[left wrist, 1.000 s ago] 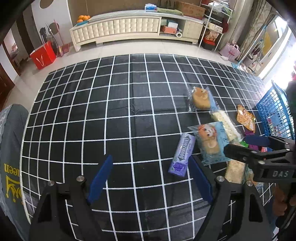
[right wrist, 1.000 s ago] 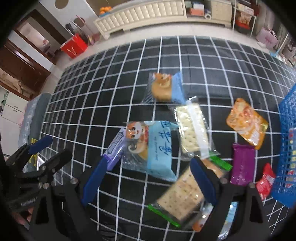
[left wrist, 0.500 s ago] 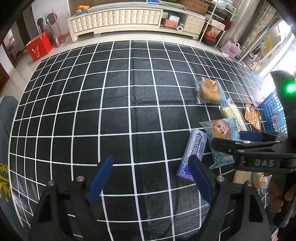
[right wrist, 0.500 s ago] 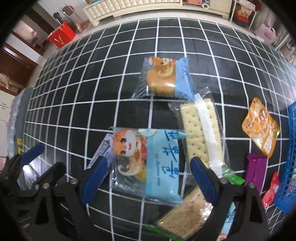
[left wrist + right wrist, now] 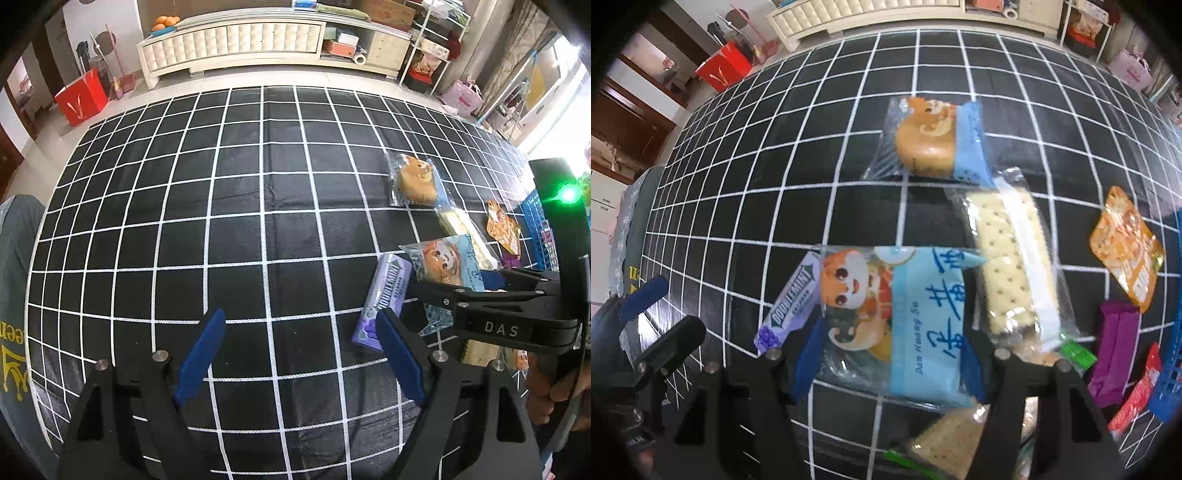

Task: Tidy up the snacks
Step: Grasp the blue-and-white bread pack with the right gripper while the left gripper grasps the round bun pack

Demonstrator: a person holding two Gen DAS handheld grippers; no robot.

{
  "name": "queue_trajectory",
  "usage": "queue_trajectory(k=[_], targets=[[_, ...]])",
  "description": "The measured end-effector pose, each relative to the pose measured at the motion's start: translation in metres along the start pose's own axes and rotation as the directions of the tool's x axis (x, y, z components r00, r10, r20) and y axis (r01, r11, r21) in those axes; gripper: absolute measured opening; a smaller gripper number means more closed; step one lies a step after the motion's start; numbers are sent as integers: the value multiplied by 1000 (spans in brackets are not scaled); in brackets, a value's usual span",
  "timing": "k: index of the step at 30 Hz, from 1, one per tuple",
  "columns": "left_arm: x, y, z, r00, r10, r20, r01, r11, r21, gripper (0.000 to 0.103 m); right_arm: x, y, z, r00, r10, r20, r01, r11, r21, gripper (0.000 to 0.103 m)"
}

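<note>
While the right gripper (image 5: 886, 354) points steeply down over the black grid-lined cloth (image 5: 229, 229), its blue pads are closing in on the light-blue pastry packet (image 5: 905, 314) with the cartoon squirrel; the packet lies flat between them, and from where I stand I cannot tell whether the pads already press its edges. Tucked under the packet's left edge is a purple Doublemint gum pack (image 5: 792, 302), and against its right side lies a long cracker packet (image 5: 1012, 266), with another cracker packet (image 5: 945, 439) poking out below. Farther up the cloth sits a second pastry packet (image 5: 934, 140) showing a round bun. To the right are an orange sachet (image 5: 1126, 254), a purple bar (image 5: 1113, 347), a red packet (image 5: 1137, 391) and the blue basket (image 5: 1172, 373) at the edge. The left gripper (image 5: 295, 354) hangs over bare cloth, its pads spread wide with nothing between them, just beside the gum pack.
</note>
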State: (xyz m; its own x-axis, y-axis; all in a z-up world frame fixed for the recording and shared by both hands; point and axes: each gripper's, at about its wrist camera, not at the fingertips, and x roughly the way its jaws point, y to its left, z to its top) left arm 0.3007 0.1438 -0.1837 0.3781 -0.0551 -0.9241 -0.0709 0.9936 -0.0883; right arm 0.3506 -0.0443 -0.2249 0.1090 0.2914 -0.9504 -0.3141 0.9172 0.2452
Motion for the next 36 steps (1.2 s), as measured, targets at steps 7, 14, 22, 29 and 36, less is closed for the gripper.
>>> queue_trajectory(k=[7, 14, 22, 29, 36], targets=[[-14, -25, 14, 1000, 1, 21, -2, 999, 36, 82, -55, -10, -16, 996, 39, 85, -38, 999, -18, 68], [-36, -60, 37, 998, -23, 61, 18, 996, 93, 82, -117, -32, -8, 982, 65, 177, -62, 998, -20, 68], [-37, -101, 69, 998, -19, 67, 8, 987, 163, 82, -133, -61, 9, 970, 23, 243, -32, 999, 31, 68], [-9, -131, 83, 999, -47, 26, 42, 984, 171, 82, -132, -94, 7, 965, 21, 260, -51, 993, 110, 68], [36, -147, 105, 999, -27, -29, 32, 979, 202, 82, -112, -102, 23, 976, 2, 219, -36, 987, 155, 68]])
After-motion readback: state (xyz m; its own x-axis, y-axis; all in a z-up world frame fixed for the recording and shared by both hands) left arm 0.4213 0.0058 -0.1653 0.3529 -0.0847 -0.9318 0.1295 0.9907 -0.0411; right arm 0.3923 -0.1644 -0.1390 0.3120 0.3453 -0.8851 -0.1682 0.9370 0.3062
